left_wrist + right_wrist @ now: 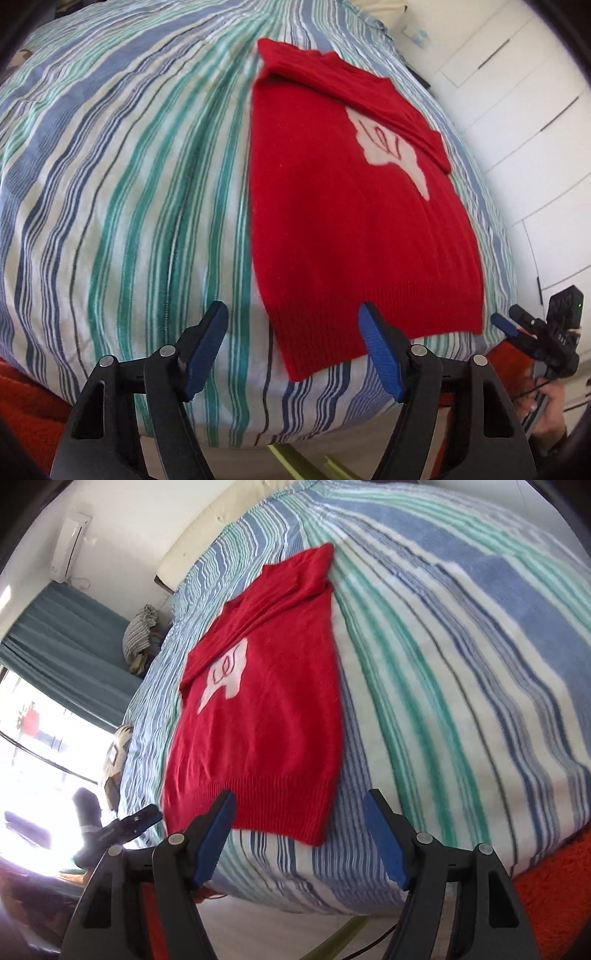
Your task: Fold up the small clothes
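A: Your left hand-held gripper [291,314] is spread wide, nothing between its pads. One pad sits over the jumper's [354,221] ribbed hem [332,332], the other out over bare sheet [129,184]. Whether that pad touches the knit, I can't tell.

B: And the right one?

A: Your right hand-held gripper [299,805] is spread as well and empty. It straddles the other hem corner, one pad over the ribbing [258,797], one over the sheet beyond the jumper's edge.

B: So where is the jumper, relative to you?

A: Straight ahead of both sets of fingers, lying flat on the striped bed, hem nearest you, collar far away. One sleeve [406,122] is already laid across the chest, partly covering the pale motif [391,155]. The far side looks tucked in too, so the body reads as a narrow panel.

B: Why stand with a gripper at each corner?

A: I'd judge you're set up to pinch both hem corners together and carry them toward the collar. Holding both keeps the edge straight, so the fold lands square.

B: Any risk?

A: The knit is soft and the sheet is loose beneath it. Pinch low and you may catch the sheet as well.
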`<action>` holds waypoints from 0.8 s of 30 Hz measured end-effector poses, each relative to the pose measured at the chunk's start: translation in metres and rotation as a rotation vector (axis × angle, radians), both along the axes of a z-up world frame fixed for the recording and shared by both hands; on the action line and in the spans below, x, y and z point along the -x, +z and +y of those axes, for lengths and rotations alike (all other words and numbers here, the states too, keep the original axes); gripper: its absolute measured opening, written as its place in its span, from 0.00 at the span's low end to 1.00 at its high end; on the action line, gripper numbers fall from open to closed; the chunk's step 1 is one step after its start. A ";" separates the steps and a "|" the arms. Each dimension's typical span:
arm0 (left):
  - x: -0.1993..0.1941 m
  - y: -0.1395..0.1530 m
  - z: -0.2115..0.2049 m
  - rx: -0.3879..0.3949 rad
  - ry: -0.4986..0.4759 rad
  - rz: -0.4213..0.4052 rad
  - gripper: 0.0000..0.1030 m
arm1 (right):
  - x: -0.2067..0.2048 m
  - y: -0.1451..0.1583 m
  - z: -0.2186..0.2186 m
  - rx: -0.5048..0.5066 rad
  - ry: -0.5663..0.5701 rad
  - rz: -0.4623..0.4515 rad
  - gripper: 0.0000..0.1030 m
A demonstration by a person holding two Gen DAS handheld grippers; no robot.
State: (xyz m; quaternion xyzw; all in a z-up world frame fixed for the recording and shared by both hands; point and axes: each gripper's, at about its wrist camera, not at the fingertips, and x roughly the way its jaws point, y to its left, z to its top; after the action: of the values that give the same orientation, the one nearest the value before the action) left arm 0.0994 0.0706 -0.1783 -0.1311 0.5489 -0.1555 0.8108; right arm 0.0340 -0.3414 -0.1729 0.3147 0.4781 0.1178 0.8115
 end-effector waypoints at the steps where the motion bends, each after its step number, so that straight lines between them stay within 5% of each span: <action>1: 0.000 -0.004 -0.005 -0.021 -0.016 0.012 0.72 | -0.001 -0.006 0.002 -0.008 0.011 0.021 0.69; 8: 0.007 -0.002 -0.024 -0.198 -0.027 -0.038 0.71 | -0.003 -0.014 0.001 0.022 -0.024 0.031 0.69; 24: 0.011 0.002 -0.023 -0.288 -0.018 -0.079 0.71 | -0.006 -0.013 0.015 0.115 0.013 0.021 0.69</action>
State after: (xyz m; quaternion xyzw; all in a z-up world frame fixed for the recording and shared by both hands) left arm 0.0883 0.0478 -0.1764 -0.0021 0.5343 -0.0874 0.8408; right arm 0.0401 -0.3261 -0.1855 0.2655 0.4946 0.0923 0.8224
